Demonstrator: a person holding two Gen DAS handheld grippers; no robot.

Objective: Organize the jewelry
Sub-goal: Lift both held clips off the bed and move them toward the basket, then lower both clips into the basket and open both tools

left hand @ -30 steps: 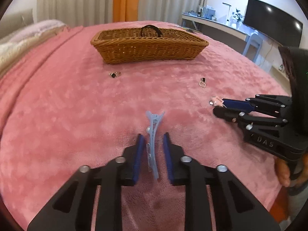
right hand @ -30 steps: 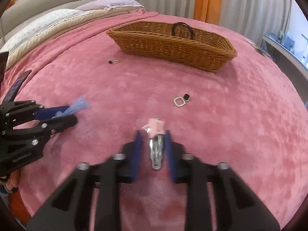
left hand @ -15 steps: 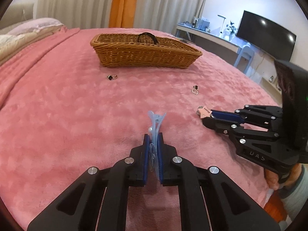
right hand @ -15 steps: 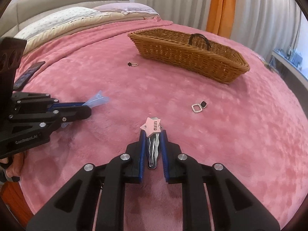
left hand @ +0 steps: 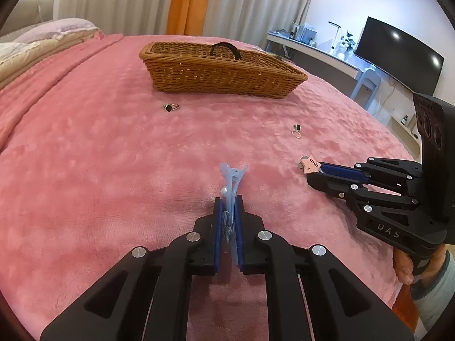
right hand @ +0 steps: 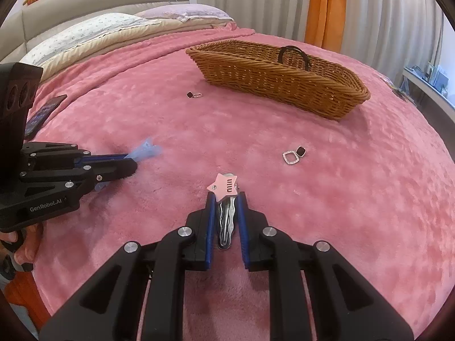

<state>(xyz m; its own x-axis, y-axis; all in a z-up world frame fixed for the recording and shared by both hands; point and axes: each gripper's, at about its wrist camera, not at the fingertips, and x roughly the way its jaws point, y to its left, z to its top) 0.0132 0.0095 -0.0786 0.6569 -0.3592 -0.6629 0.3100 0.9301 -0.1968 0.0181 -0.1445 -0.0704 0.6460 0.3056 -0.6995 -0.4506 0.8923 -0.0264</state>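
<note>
left claw [left hand: 227,199] clamped on blue hair clip [left hand: 231,179]; right claw [right hand: 226,196] clamped on pink star clip [right hand: 224,189]; basket [left hand: 216,76] beyond

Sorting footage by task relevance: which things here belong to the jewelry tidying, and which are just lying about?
Job: blue hair clip, pink star hair clip, black-stone ring, black-and-silver earring, wicker basket, black hairband.
Lying about: phone, pillows, TV.

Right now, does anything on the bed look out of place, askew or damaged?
Nothing looks damaged. Two small pieces lie loose on the pink blanket, outside the wicker basket: a black-stone ring near it and a black-and-sparkly earring further forward. A phone lies at the blanket's edge. Each gripper grasps a hair clip.
</note>
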